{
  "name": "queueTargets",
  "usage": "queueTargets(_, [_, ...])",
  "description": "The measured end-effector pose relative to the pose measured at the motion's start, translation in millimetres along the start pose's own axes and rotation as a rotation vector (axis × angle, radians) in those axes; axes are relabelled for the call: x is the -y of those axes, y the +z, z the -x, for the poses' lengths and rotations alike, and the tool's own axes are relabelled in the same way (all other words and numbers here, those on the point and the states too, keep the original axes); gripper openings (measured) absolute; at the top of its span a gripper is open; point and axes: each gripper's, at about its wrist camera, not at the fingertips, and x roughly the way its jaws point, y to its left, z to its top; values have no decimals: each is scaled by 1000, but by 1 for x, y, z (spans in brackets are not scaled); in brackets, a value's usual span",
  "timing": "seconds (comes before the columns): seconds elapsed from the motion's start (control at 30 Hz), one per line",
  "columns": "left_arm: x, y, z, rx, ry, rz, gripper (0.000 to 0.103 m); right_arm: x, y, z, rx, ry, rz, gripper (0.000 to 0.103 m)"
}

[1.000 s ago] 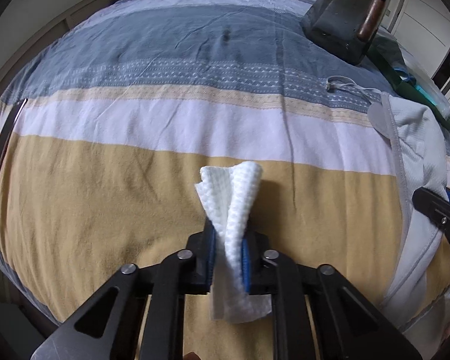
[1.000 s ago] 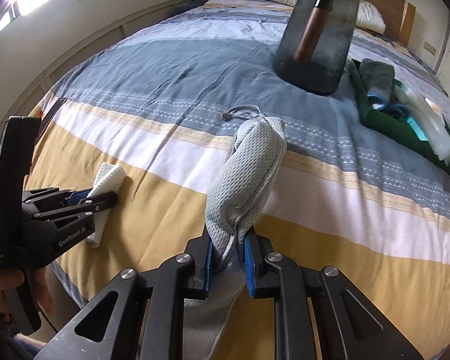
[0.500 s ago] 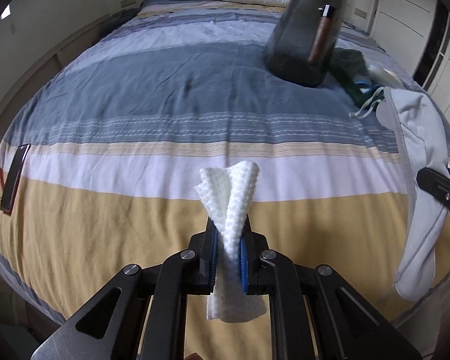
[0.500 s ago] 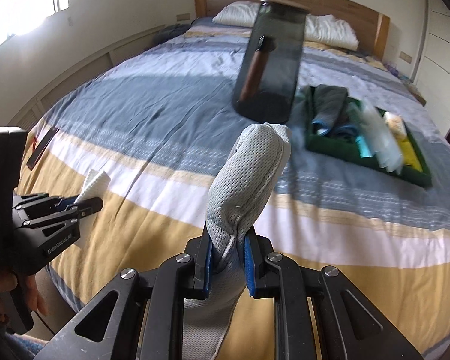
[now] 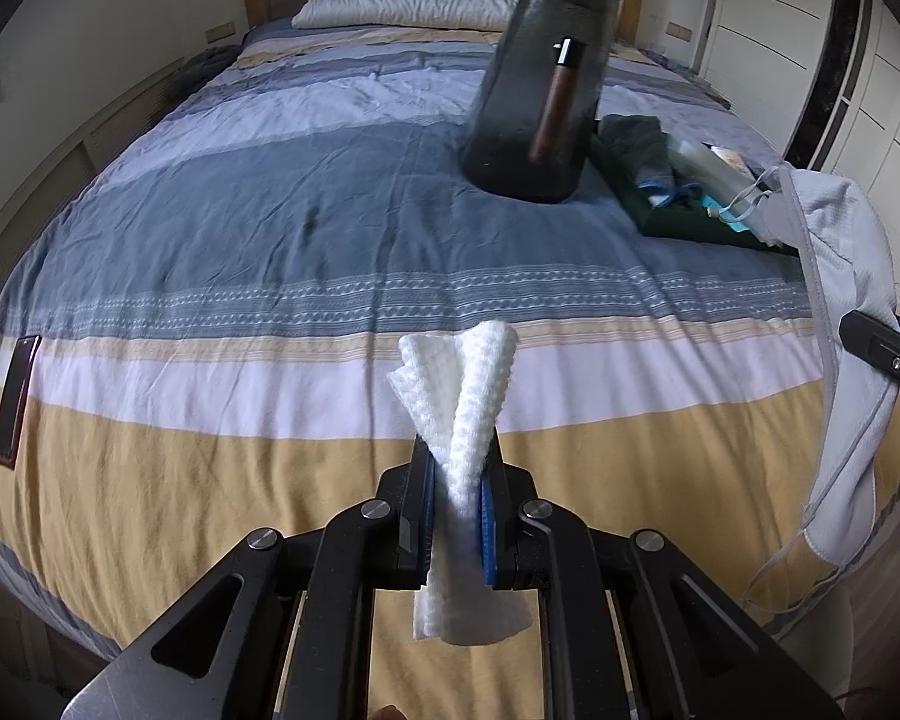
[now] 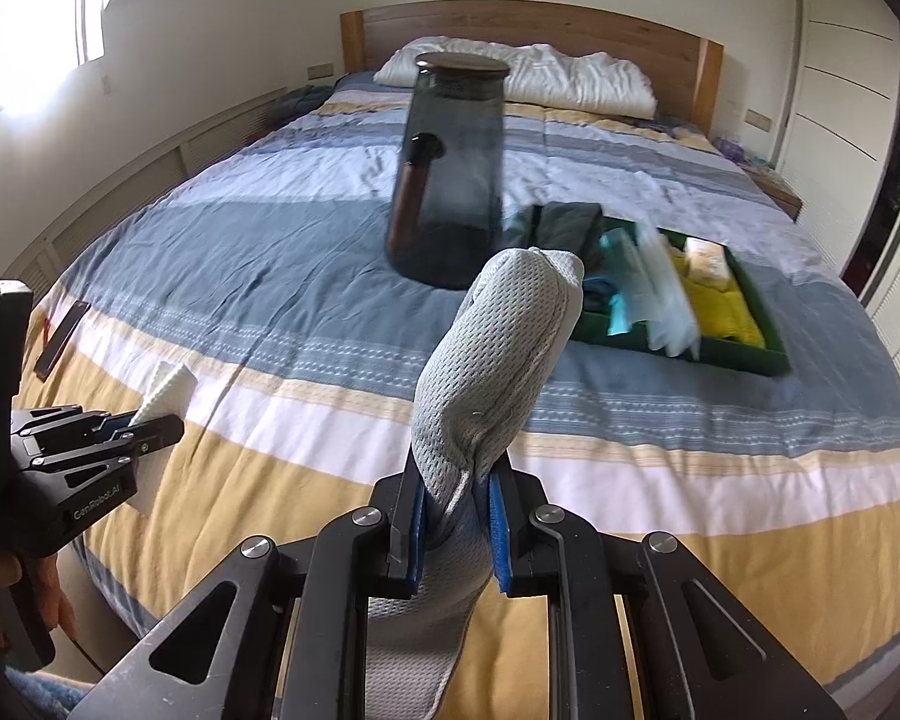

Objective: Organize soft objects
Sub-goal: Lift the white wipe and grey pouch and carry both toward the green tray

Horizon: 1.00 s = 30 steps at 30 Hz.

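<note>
The left claw is clenched on a white waffle cloth. The right claw squeezes a grey mesh garment. Both have lifted higher above the striped bed, so the green tray of folded things beside the dark jug now shows, probably their next stop.

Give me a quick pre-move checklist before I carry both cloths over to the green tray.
1. Left gripper clamped on the white waffle cloth: ok.
2. Right gripper clamped on the grey mesh garment: ok.
3. Both items lifted off the striped bedspread: ok.
4. Free slot in the green tray: cannot tell, it looks well filled and blurred.
5. Dark glass jug out of the path: not ok, it stands right beside the tray.
6. Garment's hanging drawstring clear of the tray: cannot tell.
</note>
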Motion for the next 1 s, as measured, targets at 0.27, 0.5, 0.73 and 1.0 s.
queueTargets(0.27, [25, 7, 2, 6, -24, -38, 10, 25, -1, 19, 23, -36, -23, 16])
queueTargets(0.5, [51, 18, 2, 15, -45, -70, 10, 48, 0, 34, 48, -66, -45, 16])
queueTargets(0.73, [83, 35, 4, 27, -67, -106, 10, 76, 2, 43, 64, -99, -66, 16])
queueTargets(1.0, [122, 62, 3, 47, -99, -134, 10, 114, 13, 50, 87, -142, -80, 16])
